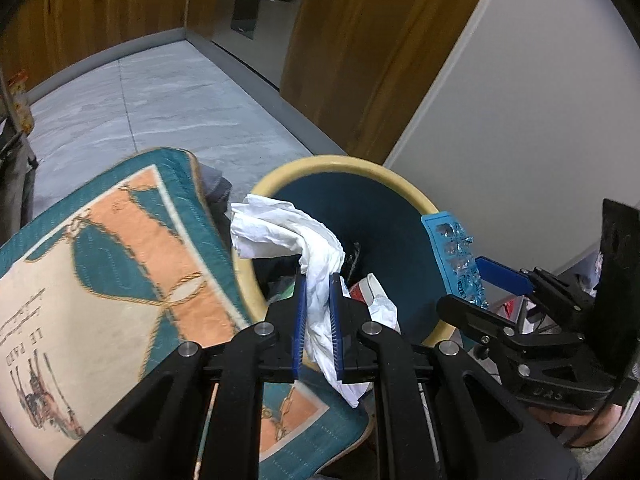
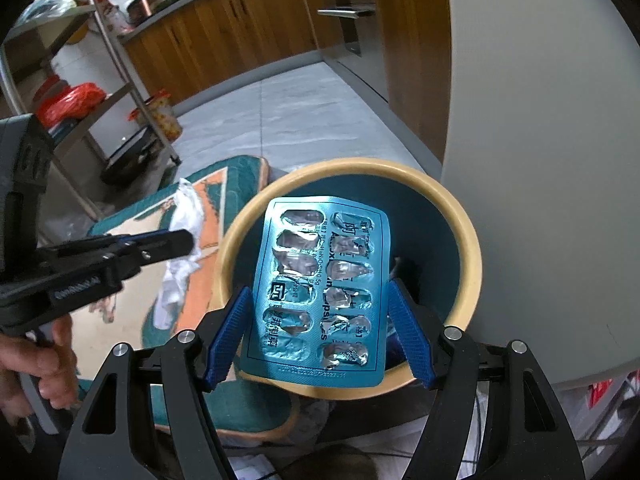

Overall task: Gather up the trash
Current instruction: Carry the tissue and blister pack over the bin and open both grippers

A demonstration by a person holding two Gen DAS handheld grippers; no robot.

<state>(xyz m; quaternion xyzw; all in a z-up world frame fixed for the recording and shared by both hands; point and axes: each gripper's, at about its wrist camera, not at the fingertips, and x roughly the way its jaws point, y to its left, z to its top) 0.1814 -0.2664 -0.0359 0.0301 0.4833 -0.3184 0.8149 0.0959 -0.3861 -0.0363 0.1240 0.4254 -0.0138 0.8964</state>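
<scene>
My left gripper (image 1: 320, 276) is shut on a crumpled white tissue (image 1: 280, 224), which hangs over the near left rim of a round bin (image 1: 320, 162) with a cream rim and dark teal inside. In the right wrist view, my right gripper (image 2: 319, 288) is shut on an empty blue blister pack (image 2: 324, 240), its blue pads pressing on the pack's two long edges, right above the bin (image 2: 460, 216). The left gripper (image 2: 188, 240) and tissue (image 2: 184, 208) show left of the bin. The right gripper (image 1: 476, 284) and blister pack (image 1: 452, 248) show at the bin's right rim.
The bin holds a red and white carton (image 1: 368, 288) and dark scraps. A teal and orange cushion (image 1: 120, 260) lies left of it. A white rounded tabletop (image 2: 540, 160) overhangs on the right. Wooden cabinets (image 1: 340, 60), grey tile floor (image 1: 160, 100) and a metal rack (image 2: 100, 80) stand beyond.
</scene>
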